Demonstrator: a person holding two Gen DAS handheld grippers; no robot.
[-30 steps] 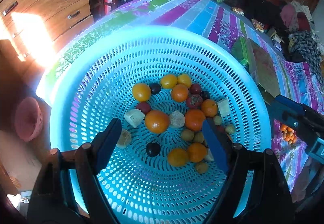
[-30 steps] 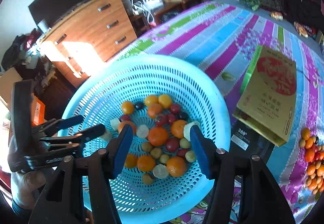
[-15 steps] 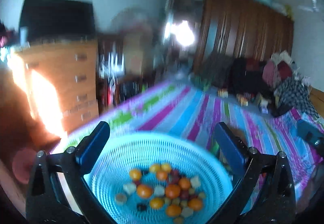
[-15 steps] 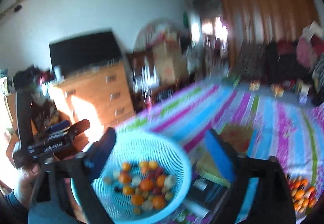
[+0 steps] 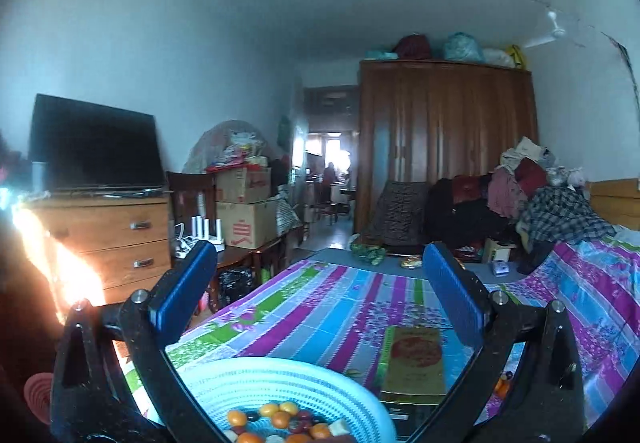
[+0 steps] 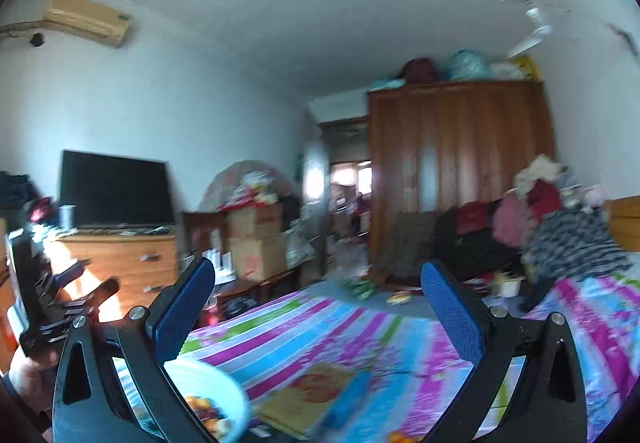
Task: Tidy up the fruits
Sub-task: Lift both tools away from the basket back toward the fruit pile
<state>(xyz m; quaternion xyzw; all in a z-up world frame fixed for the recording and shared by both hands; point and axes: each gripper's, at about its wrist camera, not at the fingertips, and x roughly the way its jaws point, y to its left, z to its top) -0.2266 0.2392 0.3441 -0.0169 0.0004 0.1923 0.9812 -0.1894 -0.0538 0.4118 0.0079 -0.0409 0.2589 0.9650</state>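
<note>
A light blue perforated basket (image 5: 280,383) sits at the near edge of the striped bedspread and holds several small oranges (image 5: 237,417), dark plums and pale fruit pieces. It also shows at the bottom left of the right wrist view (image 6: 228,395). My left gripper (image 5: 320,291) is open and empty, raised above the basket and pointing across the room. My right gripper (image 6: 318,301) is open and empty, also raised. The left gripper (image 6: 80,283) shows at the left of the right wrist view. A few oranges (image 6: 396,435) lie on the bedspread.
A yellow-green flat box (image 5: 414,363) lies on the bedspread (image 5: 320,315) beyond the basket. A wooden dresser (image 5: 108,247) with a TV stands at left, cardboard boxes (image 5: 246,211) beside it. A wardrobe (image 5: 444,147) and a clothes pile (image 5: 532,195) are at the back.
Both grippers have tilted up and lifted away from the basket, so the views swung from the fruit to the room. Both stayed open and empty.
</note>
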